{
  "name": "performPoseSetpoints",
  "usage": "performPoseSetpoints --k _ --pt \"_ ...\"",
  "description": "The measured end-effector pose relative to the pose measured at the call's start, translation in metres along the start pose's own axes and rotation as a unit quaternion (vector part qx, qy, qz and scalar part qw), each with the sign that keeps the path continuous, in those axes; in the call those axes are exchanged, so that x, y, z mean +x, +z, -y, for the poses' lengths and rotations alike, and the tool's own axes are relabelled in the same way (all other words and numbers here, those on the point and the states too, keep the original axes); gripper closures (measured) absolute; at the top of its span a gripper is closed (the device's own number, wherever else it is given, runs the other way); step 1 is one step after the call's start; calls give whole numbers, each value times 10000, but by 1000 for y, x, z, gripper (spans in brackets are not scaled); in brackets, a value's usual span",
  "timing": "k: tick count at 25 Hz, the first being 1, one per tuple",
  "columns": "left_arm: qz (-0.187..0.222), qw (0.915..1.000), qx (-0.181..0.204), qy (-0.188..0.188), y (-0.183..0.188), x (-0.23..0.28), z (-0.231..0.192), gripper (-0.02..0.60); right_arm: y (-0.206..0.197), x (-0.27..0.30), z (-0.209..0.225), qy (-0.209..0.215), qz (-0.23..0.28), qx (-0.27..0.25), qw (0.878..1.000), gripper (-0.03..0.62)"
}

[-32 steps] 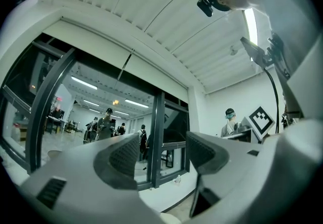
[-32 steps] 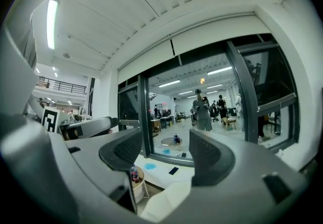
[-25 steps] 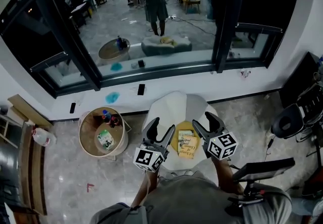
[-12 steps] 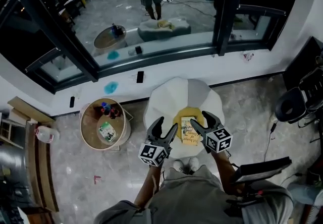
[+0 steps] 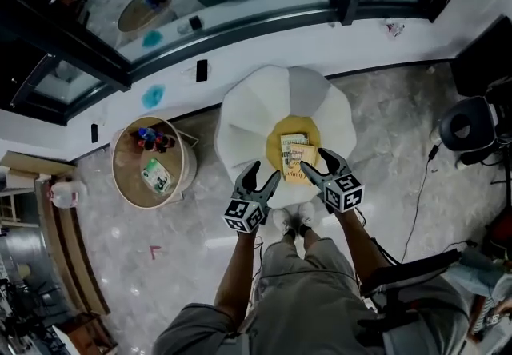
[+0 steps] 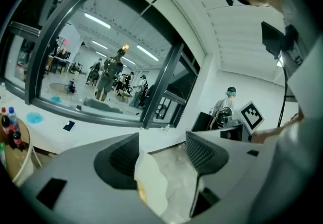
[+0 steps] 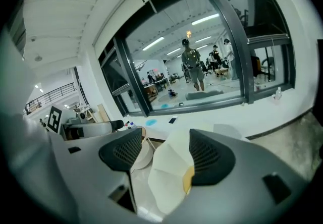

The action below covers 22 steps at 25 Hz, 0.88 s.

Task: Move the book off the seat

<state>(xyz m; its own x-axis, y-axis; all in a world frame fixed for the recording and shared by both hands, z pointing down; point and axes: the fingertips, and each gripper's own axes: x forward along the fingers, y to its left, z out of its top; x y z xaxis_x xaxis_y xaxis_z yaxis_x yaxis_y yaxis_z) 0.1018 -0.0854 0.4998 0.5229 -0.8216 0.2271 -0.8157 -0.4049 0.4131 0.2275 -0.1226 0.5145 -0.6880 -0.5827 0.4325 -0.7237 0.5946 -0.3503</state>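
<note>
Head view, everything placed off the seat (image 5: 244,117), a white petal-shaped one with a yellow middle. Far left of the seat, a clear jug (image 5: 66,194) lies on the floor. Nearer, just left of the seat and not touching it, is a round wooden counter (image 5: 124,185) with bottles (image 5: 152,138) and a green packet (image 5: 157,176) on top. The left gripper (image 5: 262,173) is at the seat's near-left edge, its fingers (image 6: 121,157) apart with nothing gripped. The left gripper view shows only the seat's white rim and floor between them. The book (image 5: 300,163) lies flat on the seat's yellow middle, toward its near side, and neither gripper holds it. The right gripper (image 5: 314,161) is over the seat's near-right edge, right next to the book; I cannot tell whether they touch. Its fingers (image 7: 209,155) are spread, and the right gripper view shows white petals and a bit of yellow in the gap, nothing clamped. The person's shoes (image 5: 292,221) are on the floor just at the seat's near side. Well right of the seat stands a black chair (image 5: 468,125).
</note>
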Motion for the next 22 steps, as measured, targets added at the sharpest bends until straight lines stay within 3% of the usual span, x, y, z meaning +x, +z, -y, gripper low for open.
performPoseSetpoints --k 8,13,22 --pt "-849 9930 -817 -74 -131 57 -52 285 -117 56 65 -101 -889 561 9944 310" --pt "-1323 9860 -1018 -21 -207 84 -84 285 -194 91 99 -120 -1464 860 9854 309" --pt "-2071 9654 -1584 32 -351 119 -128 285 -334 139 166 -317 -2219 1222 9669 310"
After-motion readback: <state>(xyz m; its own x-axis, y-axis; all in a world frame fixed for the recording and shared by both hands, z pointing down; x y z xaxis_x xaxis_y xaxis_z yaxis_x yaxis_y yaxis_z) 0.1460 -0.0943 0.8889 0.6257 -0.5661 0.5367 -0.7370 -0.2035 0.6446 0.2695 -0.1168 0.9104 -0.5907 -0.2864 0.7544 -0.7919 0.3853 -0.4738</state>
